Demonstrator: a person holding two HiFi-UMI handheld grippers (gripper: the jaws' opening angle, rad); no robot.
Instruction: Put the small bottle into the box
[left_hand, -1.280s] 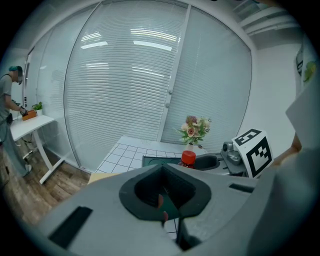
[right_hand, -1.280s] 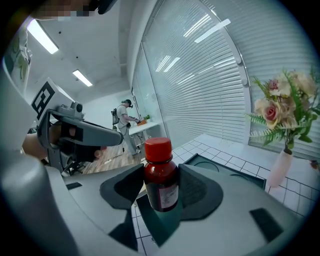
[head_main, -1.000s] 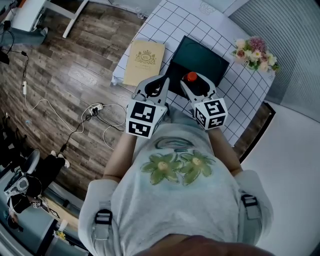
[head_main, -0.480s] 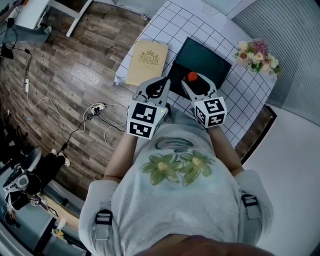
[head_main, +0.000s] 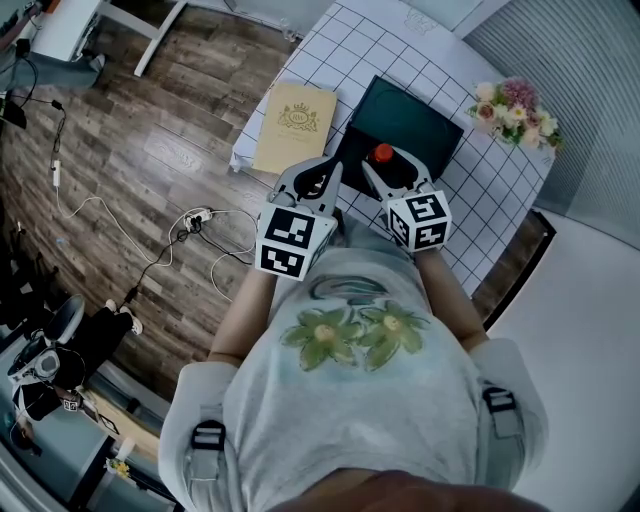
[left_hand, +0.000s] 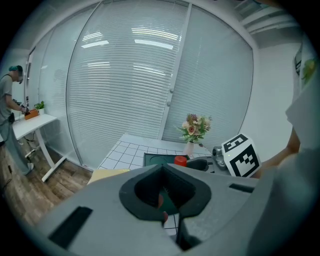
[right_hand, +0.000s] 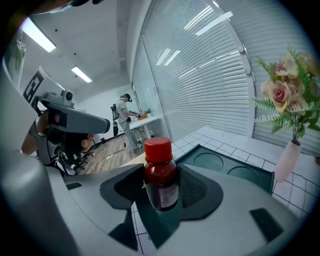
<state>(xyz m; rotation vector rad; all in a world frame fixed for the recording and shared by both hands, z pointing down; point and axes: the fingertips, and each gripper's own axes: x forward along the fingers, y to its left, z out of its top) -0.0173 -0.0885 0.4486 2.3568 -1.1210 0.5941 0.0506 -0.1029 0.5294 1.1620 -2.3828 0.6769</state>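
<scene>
table (head_main: 430, 50) with white grid cloth, largest item. on it the box (head_main: 420, 108): a dark green open tray whose inside shows two round recesses (seen in the right gripper view, beyond the bottle). a tan flat cover (head_main: 292, 122) with a gold crest lies just beside the box on its left. a vase of flowers (head_main: 512, 104) stands near the table's far right corner, apart from the box.

small bottle (right_hand: 161, 176): dark red-brown body, red cap, label facing the camera, upright. it is not in the box. it sits between my right fingers, and in the head view its cap falls over the box's near edge.

right gripper (head_main: 386, 166): jaws closed onto the bottle's body, pads pressing both sides, cap standing above them. it is held out in front of my chest, pointing at the box.

left gripper (left_hand: 162, 169): jaws brought together at the tips, nothing between them (only the hollow of the pads). it is held level beside the right one, near the box's near left corner.
</scene>
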